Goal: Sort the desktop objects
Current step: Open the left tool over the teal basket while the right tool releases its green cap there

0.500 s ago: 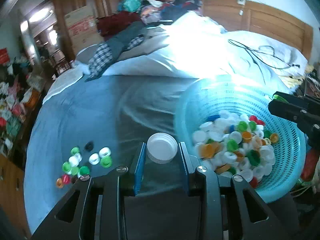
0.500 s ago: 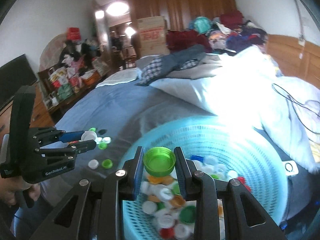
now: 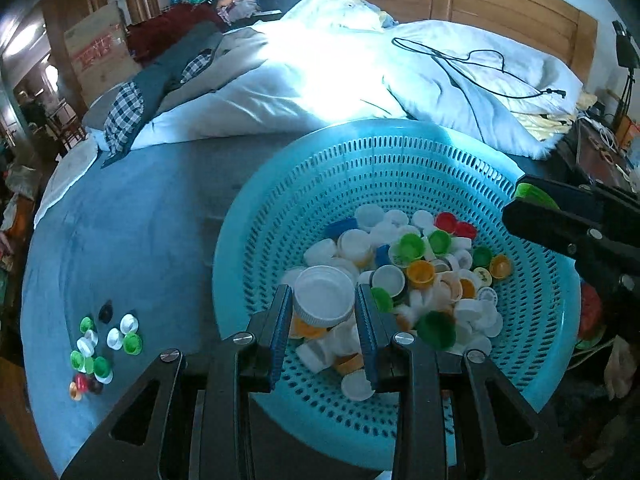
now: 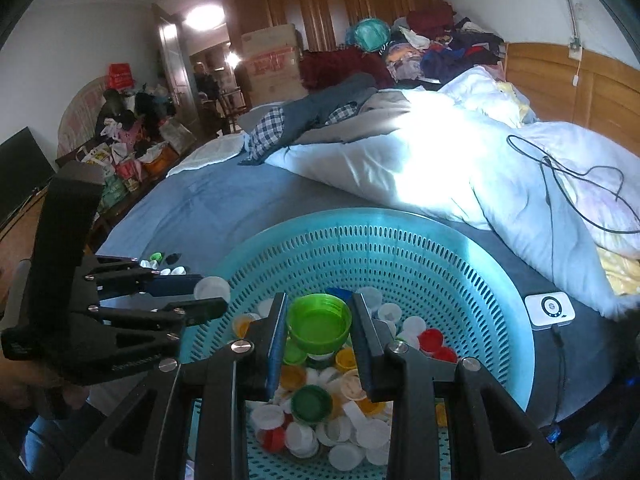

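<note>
My left gripper point(image 3: 324, 308) is shut on a large white cap point(image 3: 324, 294) and holds it over the near left part of a turquoise slotted basket point(image 3: 360, 168). The basket holds a heap of mixed bottle caps point(image 3: 432, 264). My right gripper point(image 4: 320, 326) is shut on a large green cap point(image 4: 319, 323) above the same basket point(image 4: 400, 248). The left gripper point(image 4: 200, 298) with its white cap point(image 4: 212, 288) shows at the left of the right wrist view. A small group of green, white and dark caps point(image 3: 100, 348) lies on the blue bedsheet, left of the basket.
A white duvet point(image 3: 320, 80) with a black cable point(image 3: 480, 68) lies behind the basket. Clothes point(image 4: 432, 48) and a cardboard box point(image 4: 272, 64) are piled at the far end. A white device point(image 4: 550, 308) lies right of the basket.
My left gripper has moved right with the white cap, from over the bedsheet to over the basket. My right gripper still holds the green cap, over the basket.
</note>
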{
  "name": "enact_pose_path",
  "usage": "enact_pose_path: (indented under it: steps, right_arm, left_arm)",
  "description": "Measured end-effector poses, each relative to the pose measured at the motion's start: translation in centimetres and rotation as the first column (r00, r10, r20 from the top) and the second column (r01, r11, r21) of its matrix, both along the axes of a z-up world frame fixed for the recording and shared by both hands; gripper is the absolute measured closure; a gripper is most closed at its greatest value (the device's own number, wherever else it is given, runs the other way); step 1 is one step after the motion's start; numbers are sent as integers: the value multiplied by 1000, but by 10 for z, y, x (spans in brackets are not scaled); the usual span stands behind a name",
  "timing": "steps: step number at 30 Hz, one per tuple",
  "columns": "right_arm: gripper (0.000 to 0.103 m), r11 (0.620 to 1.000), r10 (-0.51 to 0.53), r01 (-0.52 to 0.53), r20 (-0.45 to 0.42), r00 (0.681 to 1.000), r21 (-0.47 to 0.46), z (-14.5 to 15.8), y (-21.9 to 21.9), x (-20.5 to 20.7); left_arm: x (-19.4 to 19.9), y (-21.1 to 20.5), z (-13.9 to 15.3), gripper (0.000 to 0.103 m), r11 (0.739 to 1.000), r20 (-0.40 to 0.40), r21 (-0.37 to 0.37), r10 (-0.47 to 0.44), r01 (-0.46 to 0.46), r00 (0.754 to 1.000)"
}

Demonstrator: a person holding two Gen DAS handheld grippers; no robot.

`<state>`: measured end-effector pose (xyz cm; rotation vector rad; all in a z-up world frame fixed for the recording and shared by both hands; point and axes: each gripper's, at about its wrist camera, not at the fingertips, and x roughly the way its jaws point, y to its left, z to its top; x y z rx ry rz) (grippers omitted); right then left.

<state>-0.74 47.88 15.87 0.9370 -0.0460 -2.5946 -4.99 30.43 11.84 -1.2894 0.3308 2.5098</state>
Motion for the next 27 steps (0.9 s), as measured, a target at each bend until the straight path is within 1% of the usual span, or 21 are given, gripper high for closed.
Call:
enact_pose_path:
  steps: [5, 18, 19, 20, 21, 22, 23, 25, 27]
  right_arm:
    - [70, 1000, 6, -6, 9, 1000, -3, -2, 2, -4]
    - [70, 1000, 27, -27, 17, 999, 5, -6, -2, -9]
    - [68, 1000, 22, -22, 14, 1000, 12, -6, -3, -9]
    - [46, 1000, 9, -10, 9, 1000, 20, -6, -3, -9]
    - [31, 1000, -1, 1, 2, 1000, 21, -6, -2, -8]
    - [17, 1000, -8, 8, -9, 1000, 17, -4, -2, -6]
    - [17, 1000, -10, 10, -14, 1000, 17, -3, -2, -5]
    - [17, 1000, -5, 5, -20, 1000, 19, -1, -5, -3]
    - [17, 1000, 8, -9, -34, 999, -3, 2, -9, 2]
  left_arm:
    - [-6, 7, -2, 76, 1000, 8, -9, 1, -1, 1000]
    - [-10, 4, -12, 76, 1000, 19, -15, 21, -21, 1000]
    - [-10, 4, -13, 75, 1000, 20, -19, 19, -19, 1000]
    - [-10, 4, -14, 75, 999, 15, -27, 18, -18, 1000]
    - [-10, 3, -14, 73, 999, 10, -35, 23, -23, 1000]
    - [-10, 1, -14, 65, 999, 5, -32, 29, -28, 1000]
    - [-9, -2, -13, 57, 999, -6, -27, 35, -35, 999]
    - [-4, -17, -10, 54, 998, -47, -12, 56, -57, 997]
    - [3, -43, -12, 54, 995, -72, 12, 95, -94, 993]
